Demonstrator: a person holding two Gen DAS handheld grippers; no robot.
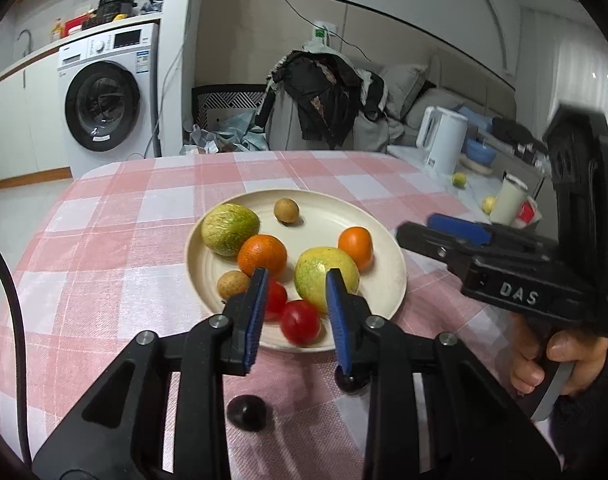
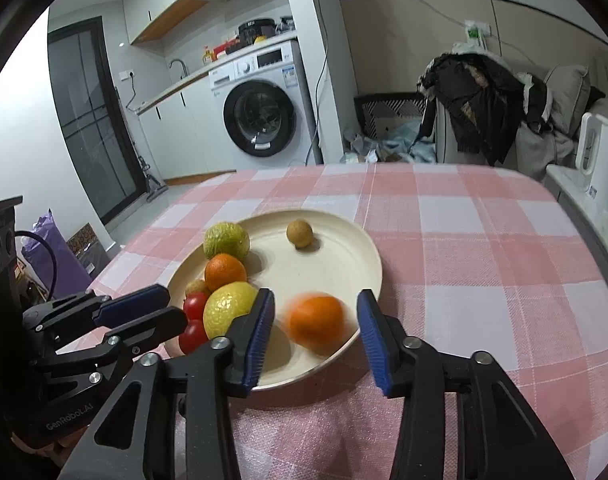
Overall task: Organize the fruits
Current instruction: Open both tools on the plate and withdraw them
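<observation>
A plate (image 1: 388, 292) sits mid-table on the tablecloth (image 1: 103, 248), holding eight fruits (image 1: 262, 255). Behind the table stand a washing machine (image 1: 103, 100) at left and a kettle (image 1: 444, 140) at right.

Table under a pink-and-white checked cloth (image 1: 103, 216), bearing a cream plate (image 1: 388, 248) of fruit near its middle, with a lower white side surface (image 1: 416, 152) just beyond its right edge carrying a white kettle (image 1: 442, 140).
</observation>
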